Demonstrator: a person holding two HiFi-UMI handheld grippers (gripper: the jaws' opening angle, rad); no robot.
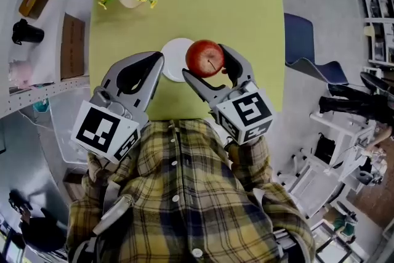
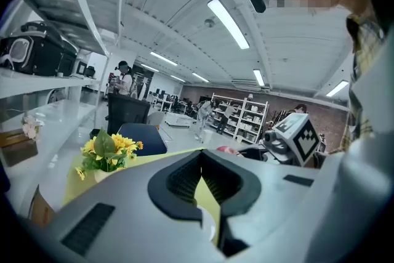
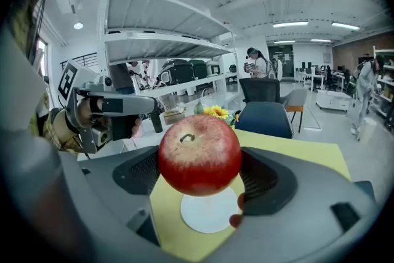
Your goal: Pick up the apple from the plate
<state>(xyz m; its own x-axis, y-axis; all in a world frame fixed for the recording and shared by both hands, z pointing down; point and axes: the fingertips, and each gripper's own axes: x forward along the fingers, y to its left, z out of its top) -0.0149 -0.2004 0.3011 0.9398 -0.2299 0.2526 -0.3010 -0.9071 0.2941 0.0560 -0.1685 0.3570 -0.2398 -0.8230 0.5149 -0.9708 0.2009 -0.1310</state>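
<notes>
Above the white plate (image 1: 173, 66), the apple (image 1: 205, 58) sits clamped in the right gripper (image 1: 205, 63) jaws, raised clear of it. The left gripper (image 1: 157, 60) jaws are pressed together, empty, idling beside over the worktop (image 1: 246, 21).

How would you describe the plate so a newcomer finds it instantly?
Start at the yellow-green table. Near its middle lies the plate, partly hidden by the red apple held in the right gripper. It is round, white and empty, unlike the sunflower pot at the far corner.
</notes>
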